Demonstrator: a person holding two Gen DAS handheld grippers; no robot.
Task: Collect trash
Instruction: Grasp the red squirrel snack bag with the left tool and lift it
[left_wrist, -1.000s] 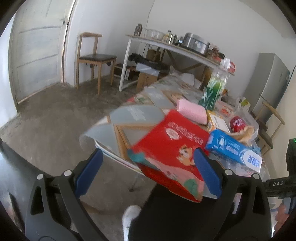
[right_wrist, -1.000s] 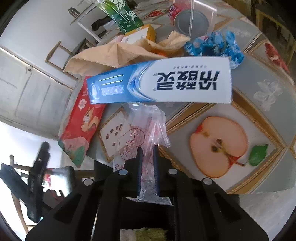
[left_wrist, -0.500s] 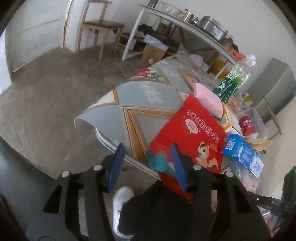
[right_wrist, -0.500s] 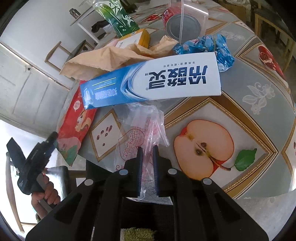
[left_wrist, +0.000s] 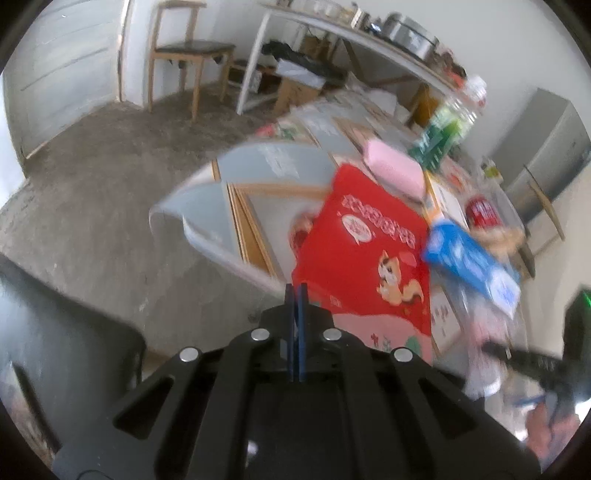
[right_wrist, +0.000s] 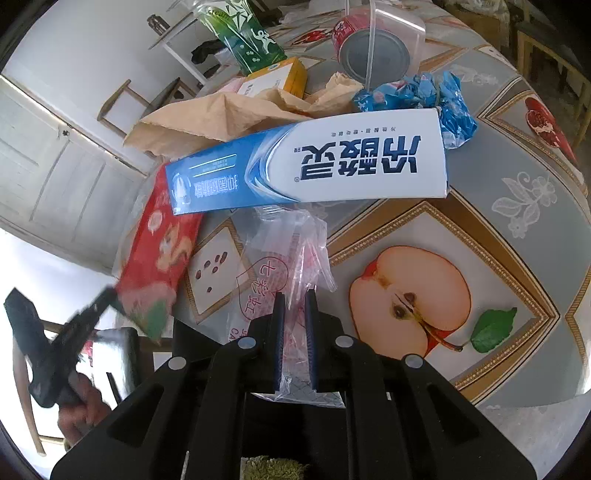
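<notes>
A red snack bag (left_wrist: 369, 251) with a squirrel print lies at the table's corner, partly over the edge. My left gripper (left_wrist: 296, 291) is shut on its near corner; the right wrist view shows that gripper (right_wrist: 107, 299) meeting the bag (right_wrist: 162, 243) at its lower tip. My right gripper (right_wrist: 294, 295) is shut on a clear plastic bag (right_wrist: 280, 258) with pink print, which lies on the tablecloth. Just beyond it lies a blue and white toothpaste box (right_wrist: 314, 166), with a crumpled brown paper bag (right_wrist: 207, 118) and a blue wrapper (right_wrist: 417, 96) behind it.
The table (right_wrist: 517, 155) has a fruit-print cloth. Farther back stand a green bottle (right_wrist: 243, 33), a yellow box (right_wrist: 277, 77), a red can (right_wrist: 373, 55) in a clear tub and a pink pack (left_wrist: 395, 170). A wooden chair (left_wrist: 184, 51) and a white shelf table stand across the floor.
My left jaws went from wide open around the red bag's corner to shut on it, and that gripper tipped and shifted. My right gripper stayed still, holding the plastic bag.
</notes>
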